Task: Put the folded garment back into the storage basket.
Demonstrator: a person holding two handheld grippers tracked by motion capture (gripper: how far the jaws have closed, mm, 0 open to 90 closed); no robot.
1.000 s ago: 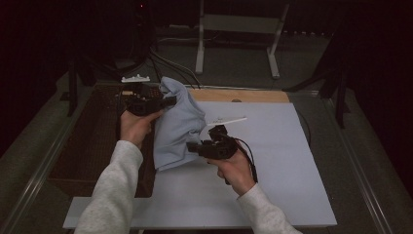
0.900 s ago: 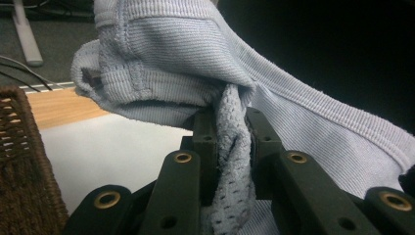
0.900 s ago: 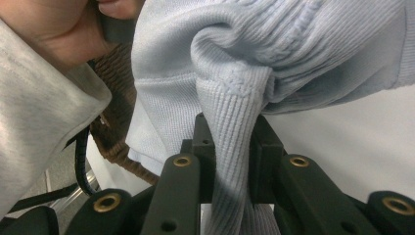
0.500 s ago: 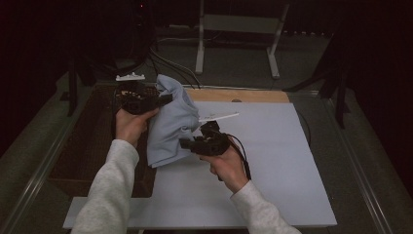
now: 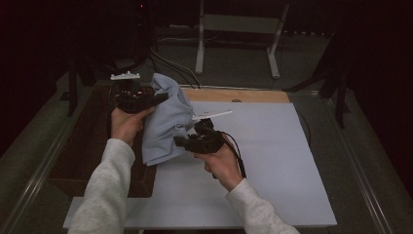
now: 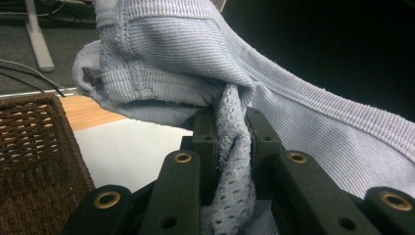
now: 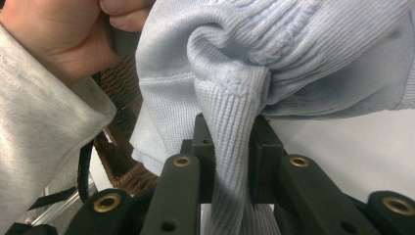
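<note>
A pale blue ribbed garment (image 5: 168, 119) hangs bunched between my two grippers above the left part of the white board (image 5: 272, 161). My left gripper (image 5: 163, 97) is shut on its upper edge, near the wicker basket. In the left gripper view a twisted fold of the garment (image 6: 235, 132) is pinched between the two black jaws of the left gripper (image 6: 234, 128). My right gripper (image 5: 181, 142) is shut on a lower fold at the garment's right side. In the right gripper view the ribbed garment (image 7: 230, 117) runs down between the jaws of the right gripper (image 7: 231, 132).
A dark wicker basket (image 5: 87, 146) stands at the left of the board, under my left forearm. A strip of wooden tabletop (image 5: 238, 95) lies behind the board. A white stand (image 5: 238, 24) and cables (image 5: 165, 61) are on the floor beyond the table.
My right gripper has moved a little left toward the left hand with its fold, so the garment hangs more bunched and narrower. The left gripper has stayed in place.
</note>
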